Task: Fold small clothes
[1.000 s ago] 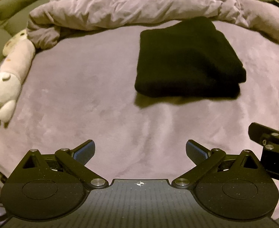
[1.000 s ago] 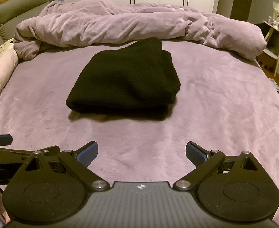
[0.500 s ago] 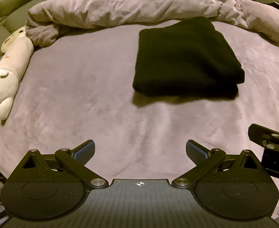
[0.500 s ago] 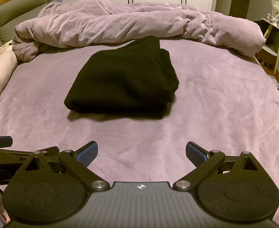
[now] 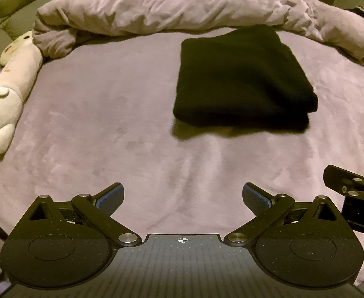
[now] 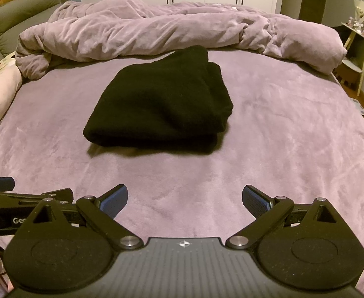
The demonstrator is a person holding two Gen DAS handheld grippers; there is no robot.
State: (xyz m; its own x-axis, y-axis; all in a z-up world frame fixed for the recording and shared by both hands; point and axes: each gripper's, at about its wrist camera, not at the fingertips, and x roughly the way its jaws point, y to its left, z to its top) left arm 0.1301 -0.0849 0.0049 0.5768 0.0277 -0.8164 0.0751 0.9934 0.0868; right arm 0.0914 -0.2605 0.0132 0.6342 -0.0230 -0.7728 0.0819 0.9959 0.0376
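A black garment [image 5: 241,79] lies folded into a thick rectangle on the purple bed sheet [image 5: 107,129]; the right wrist view shows the same black garment [image 6: 162,104] in the middle of the bed. My left gripper [image 5: 183,198] is open and hangs near the bed's front edge, well short of the garment, nothing between its fingers. My right gripper [image 6: 184,198] is open too, also back from the garment and empty. Each view catches part of the other gripper at its side edge.
A rumpled purple duvet [image 6: 172,34] is heaped along the far side of the bed. A white plush toy [image 5: 3,99] lies along the left edge beside a green sofa [image 6: 15,22]. A small shelf [image 6: 358,49] stands at the right.
Both grippers have drifted slightly back from the garment while staying open. The garment has not moved.
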